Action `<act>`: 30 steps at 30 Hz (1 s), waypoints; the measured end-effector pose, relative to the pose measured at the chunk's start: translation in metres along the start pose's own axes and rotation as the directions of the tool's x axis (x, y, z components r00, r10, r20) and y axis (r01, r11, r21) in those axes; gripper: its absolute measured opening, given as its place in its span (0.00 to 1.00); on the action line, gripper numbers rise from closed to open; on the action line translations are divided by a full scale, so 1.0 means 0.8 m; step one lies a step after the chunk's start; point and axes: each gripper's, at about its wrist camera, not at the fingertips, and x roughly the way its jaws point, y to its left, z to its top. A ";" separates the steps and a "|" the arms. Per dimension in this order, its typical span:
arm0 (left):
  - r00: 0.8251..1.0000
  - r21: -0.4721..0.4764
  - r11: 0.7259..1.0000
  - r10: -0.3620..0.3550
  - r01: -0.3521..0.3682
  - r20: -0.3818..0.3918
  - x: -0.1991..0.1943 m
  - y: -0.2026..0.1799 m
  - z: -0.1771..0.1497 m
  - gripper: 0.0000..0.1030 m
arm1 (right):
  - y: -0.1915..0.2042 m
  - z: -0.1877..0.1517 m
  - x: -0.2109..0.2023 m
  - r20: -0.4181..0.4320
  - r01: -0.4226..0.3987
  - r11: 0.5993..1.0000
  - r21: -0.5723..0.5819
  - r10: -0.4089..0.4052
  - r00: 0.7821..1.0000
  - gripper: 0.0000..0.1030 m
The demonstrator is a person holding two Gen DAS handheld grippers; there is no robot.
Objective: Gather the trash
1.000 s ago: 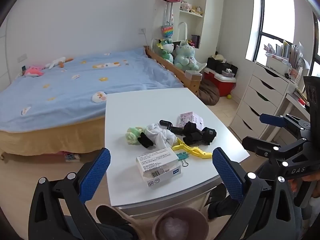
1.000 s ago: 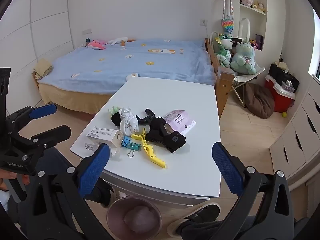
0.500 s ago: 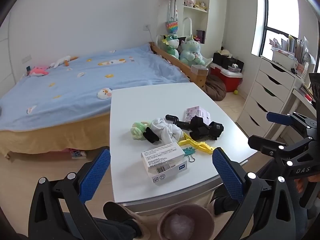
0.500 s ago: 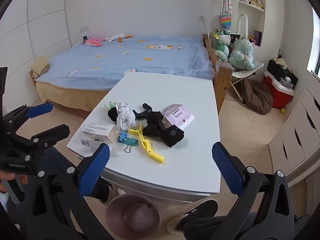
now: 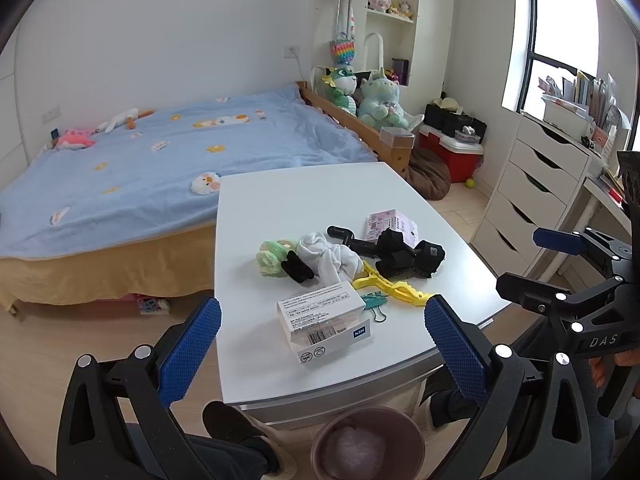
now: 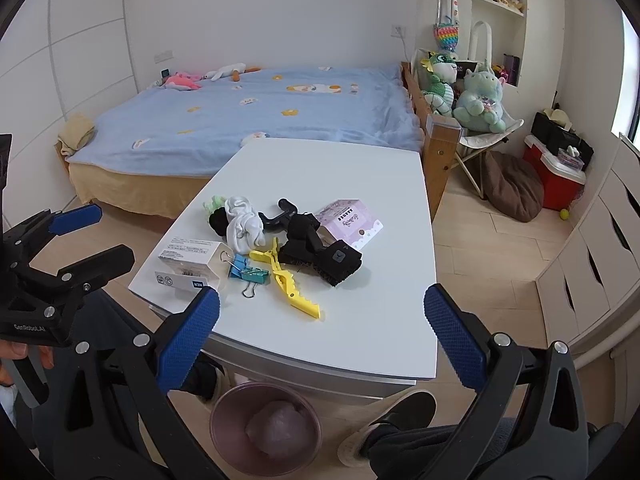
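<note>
- On the white table (image 5: pixel 304 196), a loose cluster is seen near the front half: white box (image 5: pixel 325 322), pink box (image 5: pixel 392 225), white sock (image 5: pixel 332 258), green sock (image 5: pixel 272 258), black socks (image 5: pixel 408 258), yellow clip (image 5: pixel 394 288), teal binder clips (image 5: pixel 372 302).
- White box is placed nearest the front edge, just beside the binder clips; barcode and blue label are shown on its front face.
- Pink box is placed behind the black socks, touching them.
- A black handle-like item (image 6: pixel 282 216) is partly covered by the socks; type can't be told.
- On the floor, a pink trash bin (image 6: pixel 266 428) is seen just in front of the table, lined with a pale bag.
- Left gripper (image 5: pixel 322 348) is held above the front edge with fingers spread wide, nothing between the blue pads (image 5: pixel 190 350); the white box is framed between them.
- Right gripper (image 6: pixel 320 332) is likewise held wide apart and empty, over the front edge, bin below it.
- Each gripper is visible at the edge of the other's view.
- A bed (image 6: pixel 248 120) is seen behind the table, drawers (image 5: pixel 532 196) to the right.
</note>
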 end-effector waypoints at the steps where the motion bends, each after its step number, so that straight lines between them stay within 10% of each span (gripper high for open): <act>1: 1.000 0.000 1.000 0.000 0.000 -0.001 0.000 -0.001 -0.001 0.95 | 0.000 0.000 0.000 0.000 -0.001 1.000 0.000 0.001 1.000 0.97; 30: 1.000 -0.005 1.000 0.002 -0.002 -0.013 0.007 0.002 0.000 0.95 | -0.005 -0.004 0.006 -0.011 -0.001 1.000 0.016 0.001 1.000 0.97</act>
